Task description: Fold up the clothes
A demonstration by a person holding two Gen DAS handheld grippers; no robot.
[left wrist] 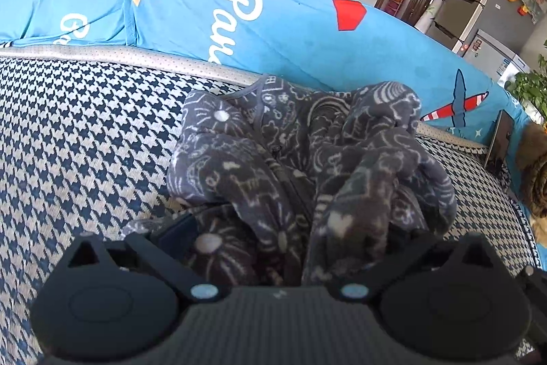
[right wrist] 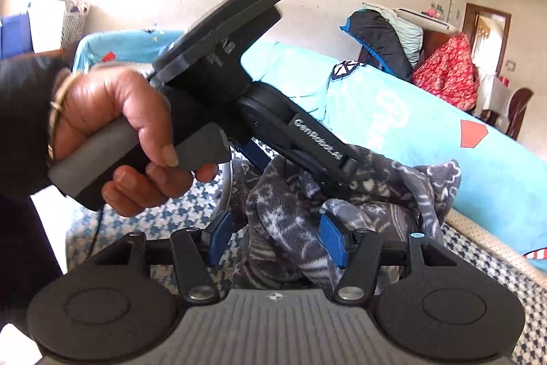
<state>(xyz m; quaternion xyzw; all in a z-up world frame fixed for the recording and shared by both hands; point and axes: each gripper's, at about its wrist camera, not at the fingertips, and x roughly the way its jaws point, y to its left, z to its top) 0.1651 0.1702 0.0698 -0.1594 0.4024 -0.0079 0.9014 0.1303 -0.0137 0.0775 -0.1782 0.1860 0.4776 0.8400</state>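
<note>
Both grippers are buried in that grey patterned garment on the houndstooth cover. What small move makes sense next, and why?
Probably lift and draw the two grippers apart to spread the grey patterned garment. It lies bunched in a heap on the houndstooth cover, with no flat edge to fold. The right gripper has its blue pads open around a fold of cloth, so it likely must close first. The left gripper reaches into the heap; its grip is hidden.
</note>
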